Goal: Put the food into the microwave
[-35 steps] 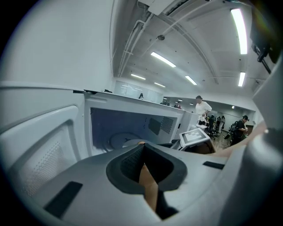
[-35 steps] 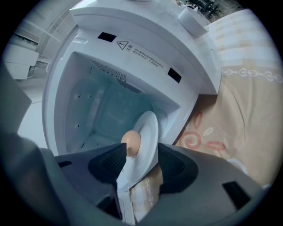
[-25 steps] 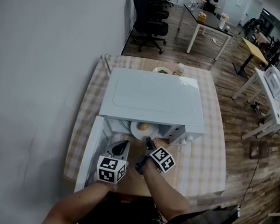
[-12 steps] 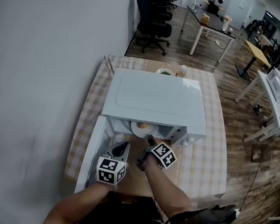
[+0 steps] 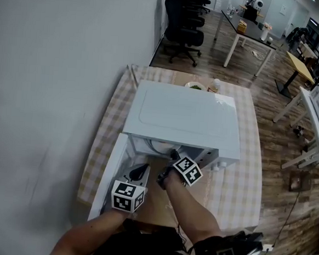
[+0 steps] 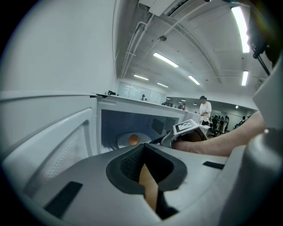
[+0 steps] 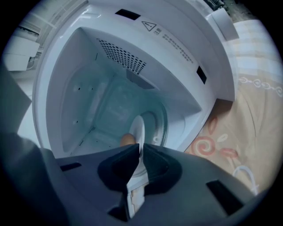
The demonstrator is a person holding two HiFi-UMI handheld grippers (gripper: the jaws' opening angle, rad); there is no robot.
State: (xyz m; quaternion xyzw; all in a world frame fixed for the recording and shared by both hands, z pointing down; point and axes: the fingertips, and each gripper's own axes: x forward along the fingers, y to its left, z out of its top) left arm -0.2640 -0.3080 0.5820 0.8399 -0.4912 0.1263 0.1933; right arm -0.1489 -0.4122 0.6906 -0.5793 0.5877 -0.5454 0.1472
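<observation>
Right gripper (image 7: 140, 153) jaws have just been closing, now pinching the plate (image 7: 138, 128) rim straight ahead, inside microwave (image 7: 177, 39). Orange food (image 7: 126, 140) on plate, just past the tips. Left gripper (image 6: 143, 150) jaws together, empty.

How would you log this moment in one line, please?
right gripper: jaws just closed on plate rim | plate: inside microwave, food on it | left gripper: shut, empty | door: open
</observation>
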